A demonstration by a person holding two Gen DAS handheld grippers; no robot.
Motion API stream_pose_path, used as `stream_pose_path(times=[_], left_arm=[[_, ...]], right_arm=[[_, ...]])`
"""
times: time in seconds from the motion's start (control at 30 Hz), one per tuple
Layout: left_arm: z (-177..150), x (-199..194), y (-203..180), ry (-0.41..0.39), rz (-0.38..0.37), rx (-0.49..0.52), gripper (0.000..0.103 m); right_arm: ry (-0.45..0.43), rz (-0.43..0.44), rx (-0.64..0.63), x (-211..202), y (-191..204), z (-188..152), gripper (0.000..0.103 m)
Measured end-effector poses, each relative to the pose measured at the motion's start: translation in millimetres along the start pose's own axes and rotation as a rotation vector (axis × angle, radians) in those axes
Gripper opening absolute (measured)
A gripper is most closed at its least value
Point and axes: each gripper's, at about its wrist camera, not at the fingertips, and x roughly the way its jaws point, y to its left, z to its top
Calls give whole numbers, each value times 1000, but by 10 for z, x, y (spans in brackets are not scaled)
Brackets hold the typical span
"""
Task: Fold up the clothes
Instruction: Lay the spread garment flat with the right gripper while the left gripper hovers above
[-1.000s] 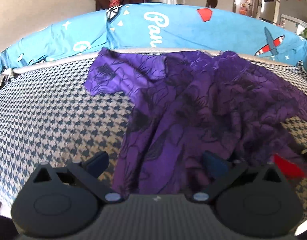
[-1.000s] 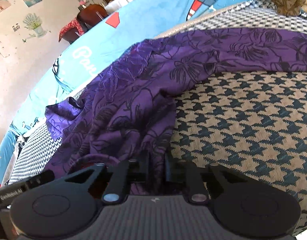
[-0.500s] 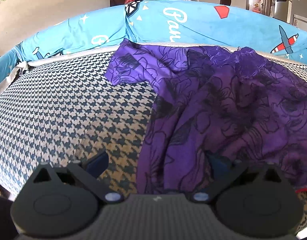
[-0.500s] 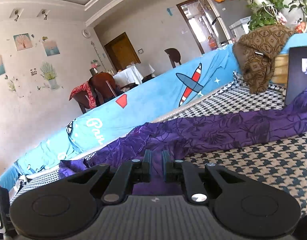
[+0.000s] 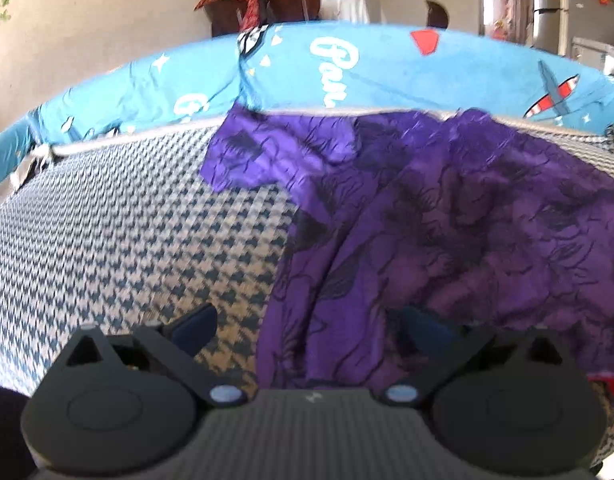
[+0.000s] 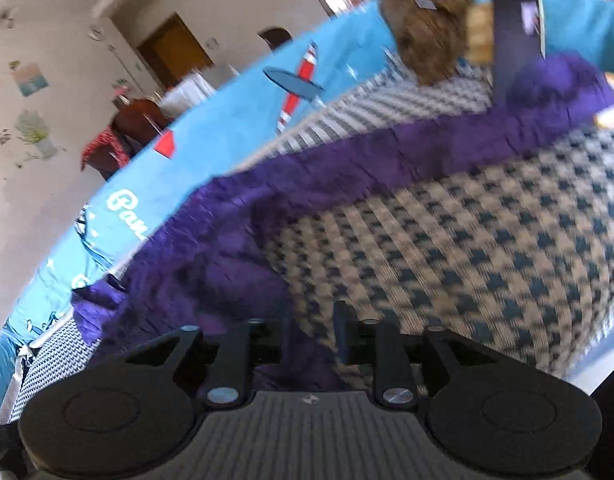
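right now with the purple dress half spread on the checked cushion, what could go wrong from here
1. The right gripper is opening with purple dress cloth between its jaws; that edge may slump back into a bunch.
2. The left gripper is open over the hem, so closing here might catch stacked wrinkles.
3. The dress's far end lies by a dark phone propped at the back; a tug could topple it.

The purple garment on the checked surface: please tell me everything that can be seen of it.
The purple garment is thin, crinkled cloth with a dark leaf or flower print. It lies rumpled on the houndstooth surface, one short sleeve spread flat toward the blue cover, its far edge along that cover. In the right wrist view it stretches as a long band toward the dark upright panel. Its near edge lies between the left gripper's wide-apart fingers. The right gripper is opening above its edge.
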Motion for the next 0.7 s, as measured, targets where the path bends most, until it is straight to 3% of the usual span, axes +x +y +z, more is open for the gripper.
stream_pose_path(times=[0.1, 0.2, 0.37, 0.53, 0.7], left_arm=[[5, -49, -68, -32, -21, 21, 103], [-4, -84, -110, -43, -48, 29, 103], [-7, -160, -128, -53, -119, 26, 103], [-62, -279, -187, -63, -176, 55, 103], [-144, -412, -213, -77, -205, 70, 103]], right_arm=[[46, 25, 90, 53, -104, -39, 28], [47, 57, 93, 31, -79, -70, 28], [31, 13, 45, -108, 5, -224, 33], [8, 21, 35, -343, 2, -383, 37], [27, -32, -69, -441, 115, -546, 42]])
